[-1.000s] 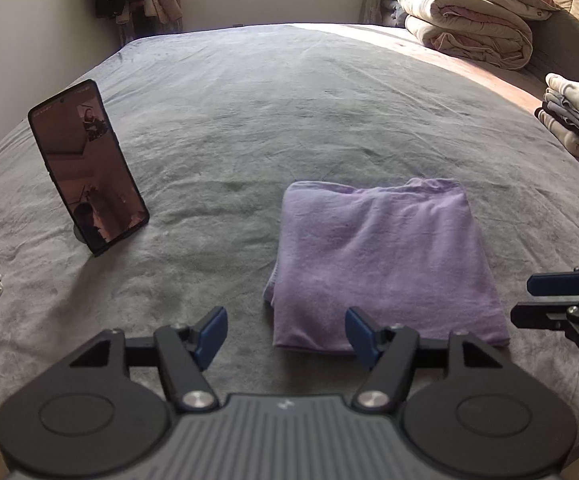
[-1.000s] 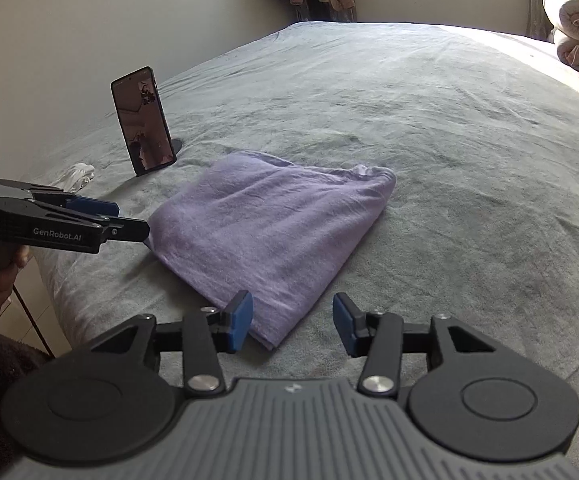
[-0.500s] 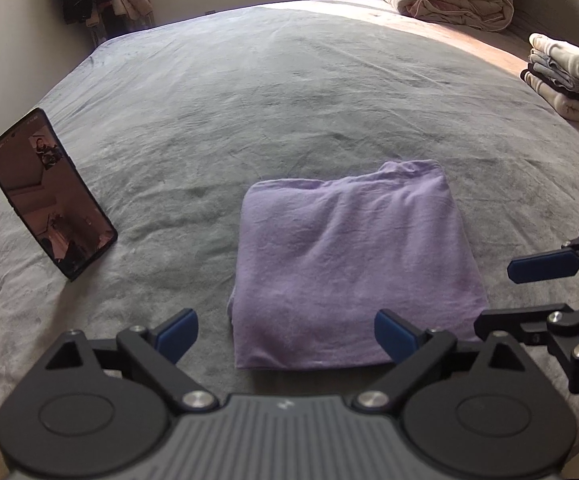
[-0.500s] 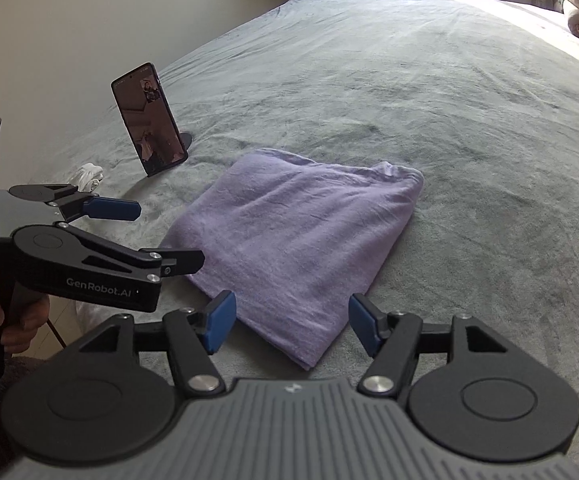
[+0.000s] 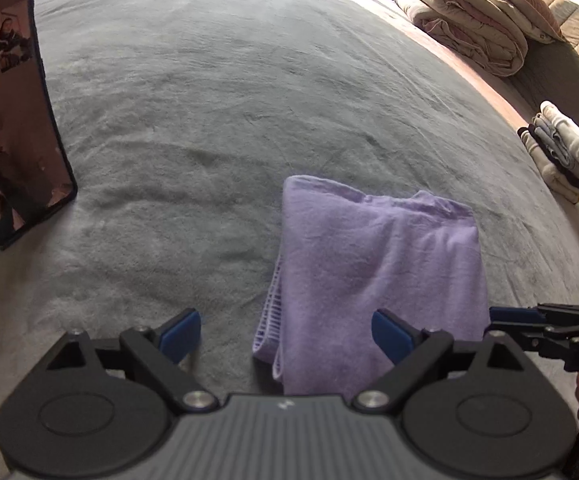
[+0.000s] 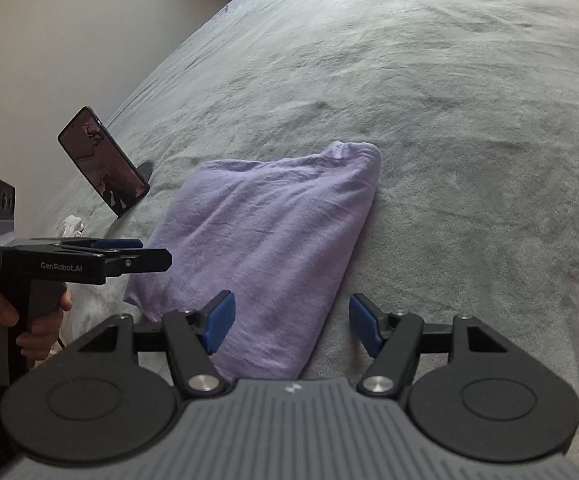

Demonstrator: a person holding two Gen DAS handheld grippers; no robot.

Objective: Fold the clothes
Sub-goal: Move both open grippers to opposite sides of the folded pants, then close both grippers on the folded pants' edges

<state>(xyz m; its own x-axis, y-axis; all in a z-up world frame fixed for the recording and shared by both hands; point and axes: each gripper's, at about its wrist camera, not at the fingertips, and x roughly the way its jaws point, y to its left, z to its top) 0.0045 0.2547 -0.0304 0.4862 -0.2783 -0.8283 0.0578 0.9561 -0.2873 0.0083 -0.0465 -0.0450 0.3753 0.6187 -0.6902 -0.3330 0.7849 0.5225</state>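
Left wrist view: purple garment [image 5: 377, 264] lies folded in a compact rectangle on the grey bed [image 5: 209, 100], long axis running away from me, layered open edges toward its left side. My left tool [image 5: 285, 332] gapes wide at its near left corner; my right tool [image 6: 289, 320] stands open at the near right corner, neither gripping. Could be another fold coming, or lifting it toward the folded stack [image 5: 561, 148]; can't settle which. Phone [image 5: 13, 120] propped left.
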